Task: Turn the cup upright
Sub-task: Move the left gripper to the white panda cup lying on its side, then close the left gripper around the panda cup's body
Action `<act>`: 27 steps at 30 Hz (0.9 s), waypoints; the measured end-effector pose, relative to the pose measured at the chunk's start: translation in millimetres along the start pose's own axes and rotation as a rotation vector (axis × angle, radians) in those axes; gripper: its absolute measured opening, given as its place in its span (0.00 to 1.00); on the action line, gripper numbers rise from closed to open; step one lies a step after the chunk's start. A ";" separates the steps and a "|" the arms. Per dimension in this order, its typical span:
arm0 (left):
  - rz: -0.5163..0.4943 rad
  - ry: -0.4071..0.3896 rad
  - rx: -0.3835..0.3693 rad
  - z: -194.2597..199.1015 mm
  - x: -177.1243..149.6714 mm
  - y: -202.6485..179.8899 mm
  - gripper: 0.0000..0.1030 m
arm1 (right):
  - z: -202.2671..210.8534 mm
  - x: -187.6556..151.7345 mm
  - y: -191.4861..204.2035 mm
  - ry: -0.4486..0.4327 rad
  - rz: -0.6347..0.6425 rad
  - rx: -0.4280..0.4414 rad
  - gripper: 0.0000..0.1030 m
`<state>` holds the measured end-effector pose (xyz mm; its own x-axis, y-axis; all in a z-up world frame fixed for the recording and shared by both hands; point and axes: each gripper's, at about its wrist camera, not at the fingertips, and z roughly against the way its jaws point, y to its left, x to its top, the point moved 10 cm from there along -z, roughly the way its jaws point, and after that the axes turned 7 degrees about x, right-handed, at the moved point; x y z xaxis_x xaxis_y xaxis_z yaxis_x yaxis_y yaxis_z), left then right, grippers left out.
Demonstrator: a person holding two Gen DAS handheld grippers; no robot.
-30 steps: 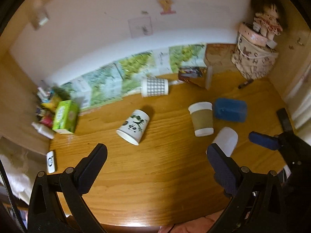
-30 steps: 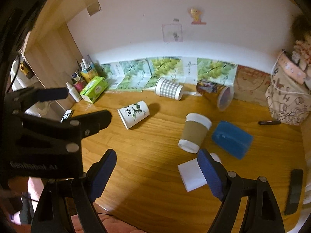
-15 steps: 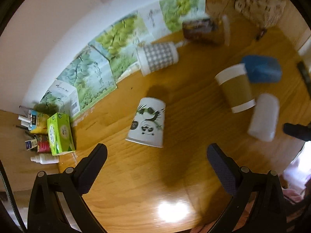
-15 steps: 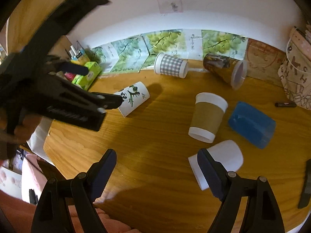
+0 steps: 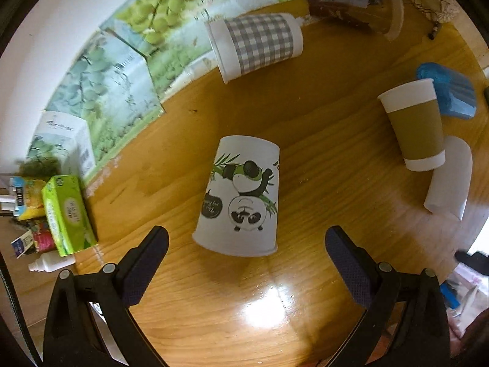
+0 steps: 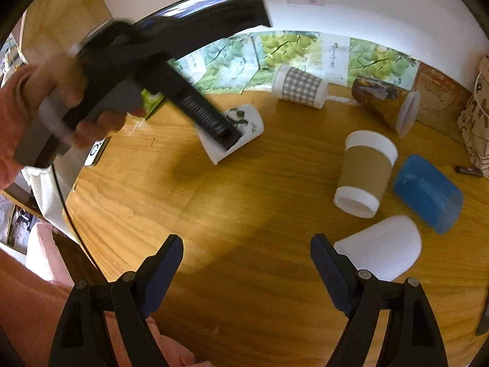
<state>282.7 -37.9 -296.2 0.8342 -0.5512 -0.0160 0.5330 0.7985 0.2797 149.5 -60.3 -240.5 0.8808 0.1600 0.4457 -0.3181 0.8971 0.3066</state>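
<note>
Clutter sat along the left edge: a green tissue box (image 5: 68, 215) and some small bottles against the wall, well clear of the action. Just right of that, the left gripper (image 5: 244, 249) hung over the wooden table (image 5: 305, 290) with its jaws spread wide and nothing between them. The panda cup (image 5: 241, 197) lay on its side right in front, roughly centred in the gap, rim toward the gripper and base pointing away. That looked like the one being gone for.

My take on doing this bit well: come down so the fingers straddle the cup mid-body, not at the rim, since thin paper there would probably buckle. Squeeze gently, then roll the wrist so the rim ends up on top. A round cup on slick wood could easily roll off if only one finger touched first.

Further right, the checked cup (image 5: 256, 44) and a dark printed cup (image 5: 351, 3) lay by the wall, then a brown-sleeved cup (image 5: 415, 125), a plain white cup (image 5: 449, 177) and a blue box (image 5: 449, 91), all tipped or lying about. The right gripper (image 6: 246, 260) was spread apart too, empty, with the white cup just beside its right finger.
</note>
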 end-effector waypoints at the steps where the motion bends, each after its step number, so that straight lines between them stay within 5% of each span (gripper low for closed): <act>1: 0.001 0.011 -0.010 -4.4 1.5 -0.6 0.99 | -2.1 -1.9 1.6 0.006 -0.002 -0.001 0.83; 7: 0.003 0.039 -0.023 -22.5 7.9 2.1 0.99 | -7.4 -8.7 5.8 0.011 -0.011 -0.008 0.83; 23: -0.052 0.062 -0.064 -58.3 11.8 -3.8 0.68 | -37.1 -1.4 18.3 -0.106 0.010 -0.021 0.83; 27: -0.077 0.037 -0.057 -64.6 11.2 0.4 0.68 | -45.4 3.4 20.8 -0.134 0.007 -0.037 0.83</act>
<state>301.4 -28.1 -358.3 0.7943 -0.6033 -0.0716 0.6024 0.7670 0.2210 161.9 -22.3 -270.8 0.8231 0.1121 0.5567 -0.3085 0.9113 0.2727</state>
